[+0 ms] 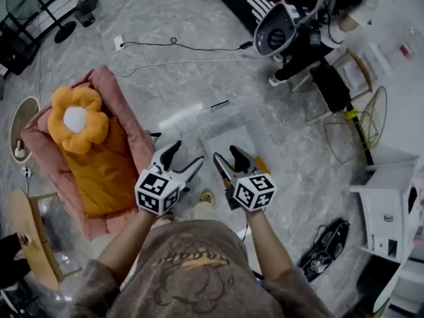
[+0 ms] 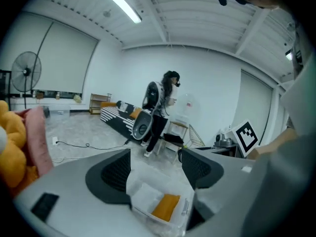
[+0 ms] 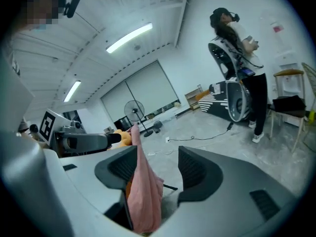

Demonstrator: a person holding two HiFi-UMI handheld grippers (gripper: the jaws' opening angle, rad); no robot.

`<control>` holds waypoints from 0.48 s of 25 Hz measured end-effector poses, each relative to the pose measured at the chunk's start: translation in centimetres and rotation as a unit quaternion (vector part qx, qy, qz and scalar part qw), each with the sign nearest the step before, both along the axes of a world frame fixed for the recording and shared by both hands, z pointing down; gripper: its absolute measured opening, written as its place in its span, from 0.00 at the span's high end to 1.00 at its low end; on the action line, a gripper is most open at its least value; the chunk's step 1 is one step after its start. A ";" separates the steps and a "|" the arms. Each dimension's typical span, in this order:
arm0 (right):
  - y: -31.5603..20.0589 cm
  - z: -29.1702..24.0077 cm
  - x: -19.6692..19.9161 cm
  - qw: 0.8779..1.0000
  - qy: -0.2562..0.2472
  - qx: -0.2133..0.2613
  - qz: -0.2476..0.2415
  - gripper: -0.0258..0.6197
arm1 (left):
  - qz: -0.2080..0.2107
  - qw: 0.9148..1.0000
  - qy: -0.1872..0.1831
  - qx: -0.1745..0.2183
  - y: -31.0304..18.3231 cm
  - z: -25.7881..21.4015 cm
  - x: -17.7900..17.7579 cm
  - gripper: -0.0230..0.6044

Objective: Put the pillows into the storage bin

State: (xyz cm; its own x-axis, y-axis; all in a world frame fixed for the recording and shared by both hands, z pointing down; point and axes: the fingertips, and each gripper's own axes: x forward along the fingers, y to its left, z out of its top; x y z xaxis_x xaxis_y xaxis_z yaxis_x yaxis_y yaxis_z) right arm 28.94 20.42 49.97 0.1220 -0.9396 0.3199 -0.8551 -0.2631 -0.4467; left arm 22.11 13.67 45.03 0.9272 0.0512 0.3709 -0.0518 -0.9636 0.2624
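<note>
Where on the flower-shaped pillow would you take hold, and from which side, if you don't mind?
One orange petal of the flower pillow, likely the lower-right one facing the left gripper, approached from above. It lies flat atop the orange pillow, so its petals bulge free at the rim and suit open fingers; the white centre is broad and flat.

grey marbled floor (image 1: 199, 78), white walls (image 2: 207, 78), ceiling strip light (image 2: 118, 3), standing fan (image 2: 25, 72).

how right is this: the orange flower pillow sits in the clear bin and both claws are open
Wrong on one point: the head view shows the orange flower pillow on the pink cushion beside the clear bin, not in it. The left claw and right claw are both open.
</note>
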 end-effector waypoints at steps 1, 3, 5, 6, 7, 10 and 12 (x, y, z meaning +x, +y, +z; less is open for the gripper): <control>-1.2 -0.9 -0.9 1.000 0.001 0.004 -0.017 0.57 | -0.022 1.000 0.003 0.002 -1.1 -0.8 -1.4 0.45; -3.8 -2.6 -3.0 0.999 0.005 0.013 -0.052 0.57 | -0.067 0.998 0.010 0.004 -3.5 -2.2 -4.4 0.45; -6.6 -4.0 -5.3 0.996 0.008 0.020 -0.089 0.57 | -0.115 0.993 0.016 0.009 -6.1 -3.4 -7.5 0.45; -8.1 -4.4 -6.5 0.994 0.009 0.023 -0.110 0.57 | -0.140 0.990 0.019 0.012 -7.4 -3.8 -9.1 0.45; -9.6 -4.6 -7.8 0.991 0.009 0.024 -0.134 0.57 | -0.166 0.986 0.020 0.015 -8.6 -4.1 -10.8 0.45; -14.0 -4.6 -12.5 0.975 0.010 0.025 -0.219 0.57 | -0.256 0.966 0.024 0.023 -11.8 -4.4 -16.7 0.45; -16.2 -4.5 -15.8 0.963 0.012 0.024 -0.267 0.57 | -0.307 0.951 0.025 0.028 -13.5 -4.5 -20.7 0.45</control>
